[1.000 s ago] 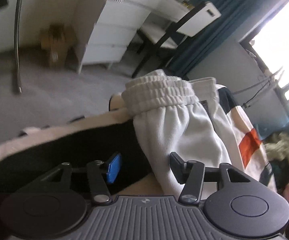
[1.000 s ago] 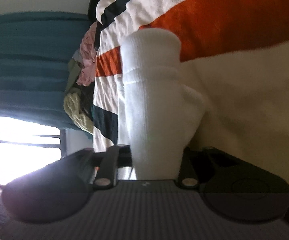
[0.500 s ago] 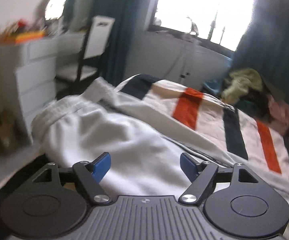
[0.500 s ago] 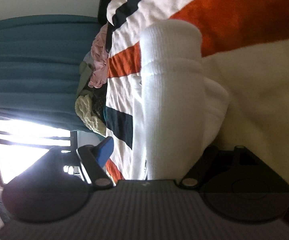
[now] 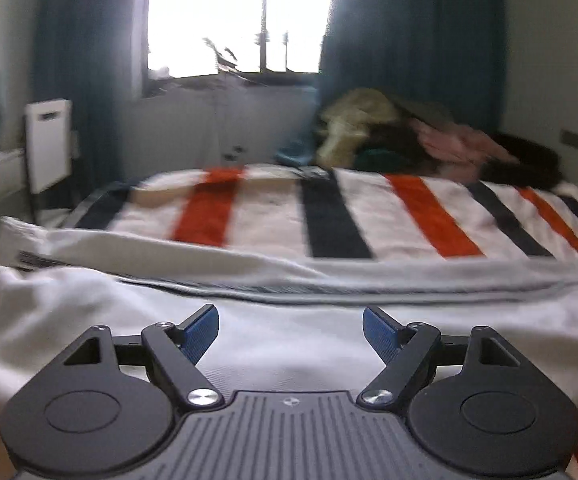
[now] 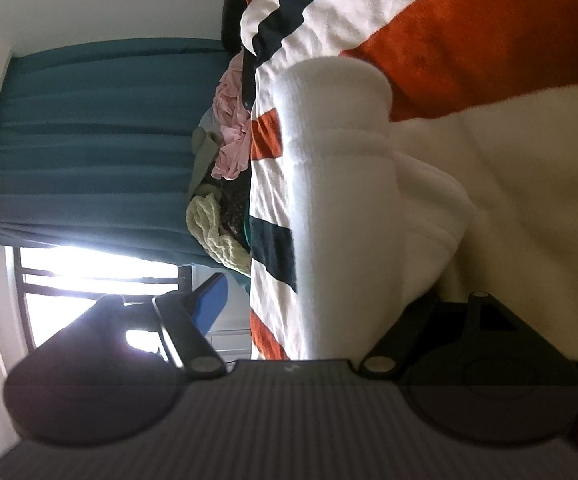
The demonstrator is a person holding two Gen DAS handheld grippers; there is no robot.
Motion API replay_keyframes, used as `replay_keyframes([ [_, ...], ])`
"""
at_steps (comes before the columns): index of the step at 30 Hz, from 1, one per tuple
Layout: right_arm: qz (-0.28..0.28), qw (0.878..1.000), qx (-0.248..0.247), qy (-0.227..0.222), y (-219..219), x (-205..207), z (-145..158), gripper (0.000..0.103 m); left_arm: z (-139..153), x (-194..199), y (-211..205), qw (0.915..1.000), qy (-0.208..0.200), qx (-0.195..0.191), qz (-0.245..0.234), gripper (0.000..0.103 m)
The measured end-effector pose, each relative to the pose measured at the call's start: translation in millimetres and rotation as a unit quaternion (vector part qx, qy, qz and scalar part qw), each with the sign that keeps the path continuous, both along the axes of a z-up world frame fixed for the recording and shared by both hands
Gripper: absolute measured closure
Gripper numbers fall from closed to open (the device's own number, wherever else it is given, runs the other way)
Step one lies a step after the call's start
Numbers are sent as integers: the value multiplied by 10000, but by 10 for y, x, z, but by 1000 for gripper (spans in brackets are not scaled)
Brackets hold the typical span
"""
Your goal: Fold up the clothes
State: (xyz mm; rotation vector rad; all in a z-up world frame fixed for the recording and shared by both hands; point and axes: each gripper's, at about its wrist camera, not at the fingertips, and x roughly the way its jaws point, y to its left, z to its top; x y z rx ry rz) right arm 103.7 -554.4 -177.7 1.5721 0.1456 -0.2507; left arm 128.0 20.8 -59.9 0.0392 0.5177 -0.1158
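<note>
White trousers (image 5: 249, 288) lie spread across the near edge of the striped bed. My left gripper (image 5: 291, 330) hovers low over the white cloth, jaws wide open and empty. In the right wrist view, rolled on its side, a folded white leg with a ribbed cuff (image 6: 341, 184) lies on the bed. My right gripper (image 6: 309, 304) is open; its blue-padded finger (image 6: 209, 300) stands clear of the cloth, and the other finger is hidden beneath the fabric.
The bedspread (image 5: 329, 208) has orange and dark stripes. A pile of unfolded clothes (image 5: 409, 140) lies at the far side under the teal curtain (image 6: 101, 140). A white chair (image 5: 47, 148) stands at the left. A bright window is behind.
My left gripper let go of the waistband and swung right to face across the bed. My right gripper opened, releasing the white leg cuff.
</note>
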Motion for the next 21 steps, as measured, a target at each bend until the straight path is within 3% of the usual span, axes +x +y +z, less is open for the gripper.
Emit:
replay_keyframes([
  [3,-8,10000,-25,14,-5,9,5,26,-251,92,-119,9992,390,-112,-55,21],
  [6,-71,10000,34,58,-16,19,-21,26,-479,148,-160,9979,627,124,-40,21],
  [10,-159,9994,81,287,-32,10,-98,26,-513,148,-188,9976,647,238,-41,20],
  [13,-129,9968,-159,779,-51,81,-156,29,-496,152,-169,9975,666,240,-40,20],
  [17,-230,9984,50,517,-92,77,-261,26,-462,160,-176,9972,688,294,-5,20],
  [21,-231,9994,13,-262,-152,75,-195,26,-461,168,-203,9966,724,390,30,20],
])
